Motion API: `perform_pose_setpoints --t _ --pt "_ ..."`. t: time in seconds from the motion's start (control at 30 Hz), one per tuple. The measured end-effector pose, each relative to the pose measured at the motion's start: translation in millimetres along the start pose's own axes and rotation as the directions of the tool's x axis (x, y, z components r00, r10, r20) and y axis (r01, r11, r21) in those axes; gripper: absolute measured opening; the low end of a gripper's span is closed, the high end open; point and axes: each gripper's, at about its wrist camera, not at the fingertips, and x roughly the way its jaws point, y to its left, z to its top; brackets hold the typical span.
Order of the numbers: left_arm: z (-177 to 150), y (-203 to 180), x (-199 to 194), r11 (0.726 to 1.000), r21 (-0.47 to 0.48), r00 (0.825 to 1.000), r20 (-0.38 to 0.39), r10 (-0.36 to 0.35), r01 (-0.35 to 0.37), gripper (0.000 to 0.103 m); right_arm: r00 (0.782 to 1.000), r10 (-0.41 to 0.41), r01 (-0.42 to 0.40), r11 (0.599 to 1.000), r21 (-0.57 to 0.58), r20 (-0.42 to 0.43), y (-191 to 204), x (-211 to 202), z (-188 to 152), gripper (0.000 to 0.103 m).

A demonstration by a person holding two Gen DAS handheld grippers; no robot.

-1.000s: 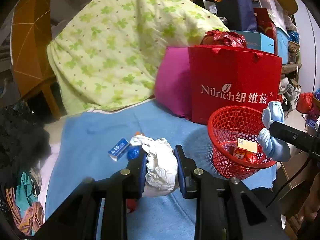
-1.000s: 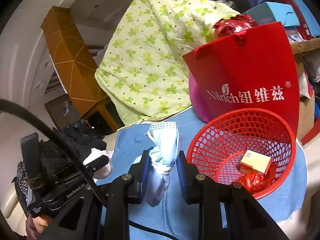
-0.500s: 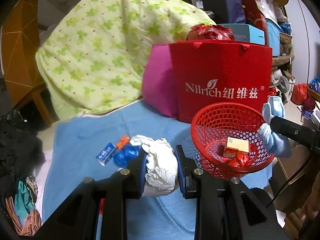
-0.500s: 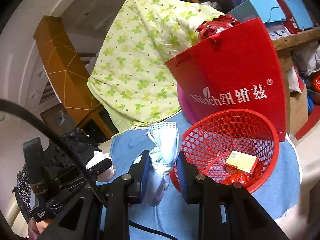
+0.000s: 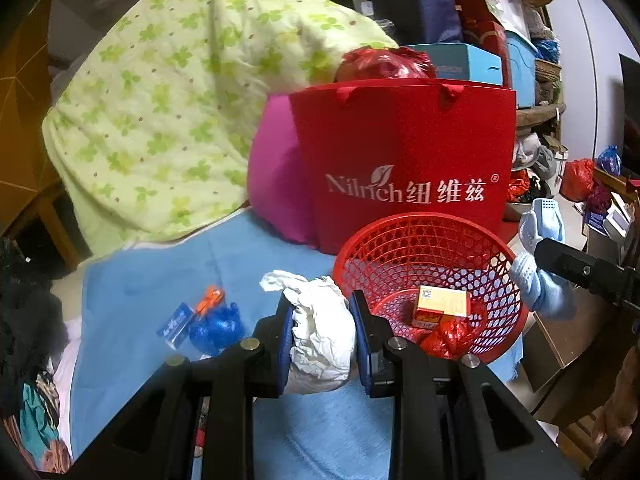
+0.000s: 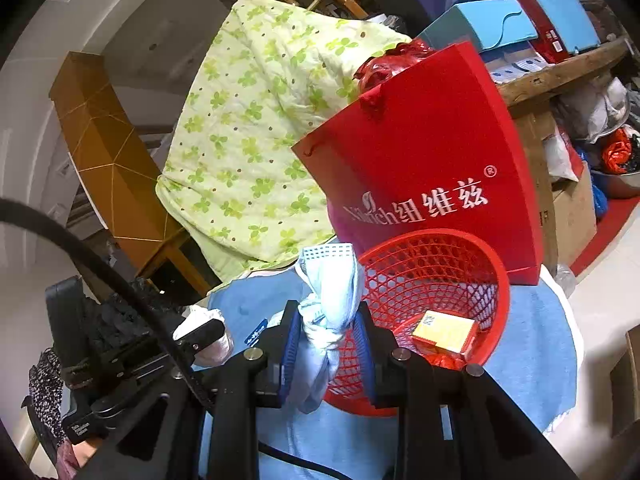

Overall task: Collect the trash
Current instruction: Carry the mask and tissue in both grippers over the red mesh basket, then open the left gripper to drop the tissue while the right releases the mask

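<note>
My left gripper (image 5: 322, 320) is shut on a crumpled white tissue wad (image 5: 320, 336), held just left of the red mesh basket (image 5: 436, 240). My right gripper (image 6: 327, 326) is shut on a knotted light blue face mask (image 6: 330, 300), held at the basket's (image 6: 440, 252) left rim; the mask also shows in the left wrist view (image 5: 540, 292) by the basket's right rim. The basket holds a yellow box (image 5: 442, 306) and a red crumpled wrapper (image 5: 450, 338). A blue crumpled wrapper (image 5: 218, 328), a small blue box (image 5: 176, 324) and an orange scrap (image 5: 210, 298) lie on the blue cloth (image 5: 160, 280).
A red Nilrich paper bag (image 5: 404, 160) stands right behind the basket, with a magenta cushion (image 5: 276, 176) and a green flowered quilt (image 5: 180, 112) to its left. Cluttered shelves and boxes fill the right (image 5: 480, 64). Dark clothes (image 5: 24, 320) lie at the left edge.
Both grippers have moved closer to the red basket with their loads. The left one came toward its left side; the right one tilted and brought the mask up to the rim.
</note>
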Motion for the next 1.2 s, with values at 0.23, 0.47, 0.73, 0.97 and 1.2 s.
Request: perform_pose_setpoints --t 0.23,0.47,0.73,0.97,1.2 --pt "10.9 -17.1 6.0 0.999 0.034 1.0 0.018 -0.02 0.019 0.028 1.0 -0.016 0.016 1.0 0.019 0.02 -9.0 -7.4 4.1 0.029" --pt "17.0 -30.4 12.1 0.998 0.061 0.999 0.023 -0.027 0.026 0.029 0.999 -0.021 0.02 0.999 0.027 0.026 -14.3 -10.3 5.9 0.029" --pt "18.3 -36.3 19.3 0.997 0.071 0.999 0.016 -0.045 0.044 0.029 0.999 -0.036 0.034 0.999 0.041 0.029 -20.6 -10.4 7.0 0.029" --pt "18.1 -43.2 25.6 0.995 0.084 0.998 0.007 -0.058 0.057 0.029 0.999 -0.046 0.044 0.998 0.052 0.023 -25.2 -9.3 5.9 0.029" --pt "17.3 -41.9 33.8 0.988 0.069 0.991 0.001 -0.137 0.137 0.029 0.998 -0.055 0.054 0.996 0.071 0.014 -31.8 -3.8 6.0 0.029"
